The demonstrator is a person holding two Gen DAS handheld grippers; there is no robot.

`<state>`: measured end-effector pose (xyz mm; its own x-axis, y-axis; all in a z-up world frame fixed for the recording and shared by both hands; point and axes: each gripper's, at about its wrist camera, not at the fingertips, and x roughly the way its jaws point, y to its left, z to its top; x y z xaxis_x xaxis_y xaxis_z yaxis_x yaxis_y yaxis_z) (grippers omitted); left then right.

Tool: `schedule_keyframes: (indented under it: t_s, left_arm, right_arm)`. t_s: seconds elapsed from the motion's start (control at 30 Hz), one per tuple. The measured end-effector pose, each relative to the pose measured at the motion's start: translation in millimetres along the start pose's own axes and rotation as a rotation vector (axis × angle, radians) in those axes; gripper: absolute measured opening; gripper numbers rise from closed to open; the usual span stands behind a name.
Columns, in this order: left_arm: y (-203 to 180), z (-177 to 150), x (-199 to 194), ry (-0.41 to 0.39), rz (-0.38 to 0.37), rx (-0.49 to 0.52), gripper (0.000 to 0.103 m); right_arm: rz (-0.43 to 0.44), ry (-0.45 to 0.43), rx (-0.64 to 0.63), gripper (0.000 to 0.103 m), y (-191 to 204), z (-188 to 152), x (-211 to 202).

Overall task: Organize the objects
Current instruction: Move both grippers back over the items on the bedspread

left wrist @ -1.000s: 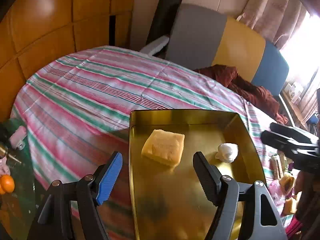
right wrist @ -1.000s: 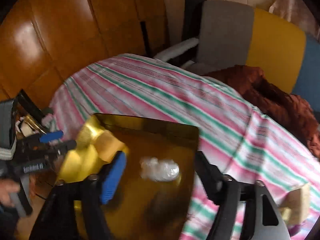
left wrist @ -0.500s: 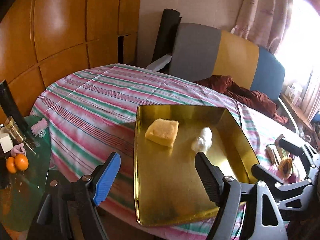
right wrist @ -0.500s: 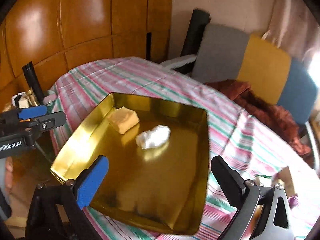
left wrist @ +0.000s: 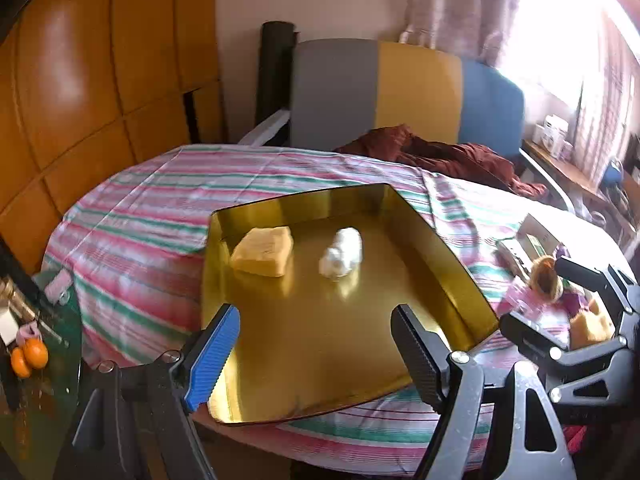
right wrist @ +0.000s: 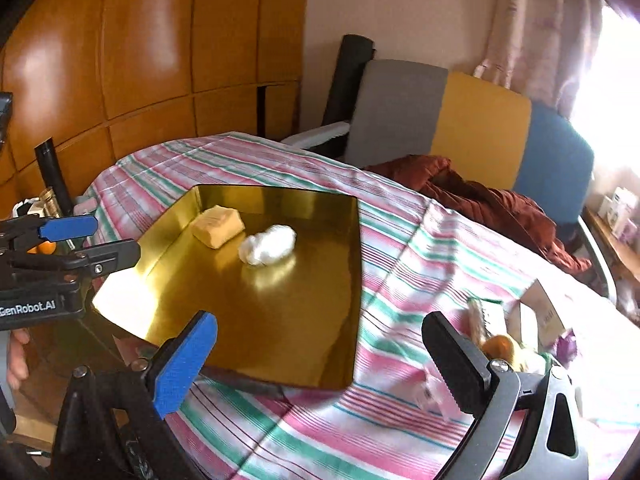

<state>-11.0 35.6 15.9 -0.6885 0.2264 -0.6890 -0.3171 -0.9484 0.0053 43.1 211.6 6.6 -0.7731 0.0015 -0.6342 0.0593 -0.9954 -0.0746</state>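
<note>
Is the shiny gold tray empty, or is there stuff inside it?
Not empty. The gold tray holds two things: a yellow sponge and a white crumpled wad, lying side by side near its far end.

Right gripper (right wrist: 320,364) fingers wider, both grippers withdrawn

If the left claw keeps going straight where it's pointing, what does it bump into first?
Probably the bare floor of the gold tray, short of the yellow sponge and the white wad. The left claw is open and empty; depth is hard to judge.
</note>
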Motion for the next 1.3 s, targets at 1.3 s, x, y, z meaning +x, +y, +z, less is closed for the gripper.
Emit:
schedule_keyframes:
  t_s: [1.3]
  left_arm:
    - [-217, 7, 77, 0.234, -0.492, 0.537, 0.086]
  right_arm:
    - [-0.272, 0.09, 0.475, 0.103, -218, -84, -53]
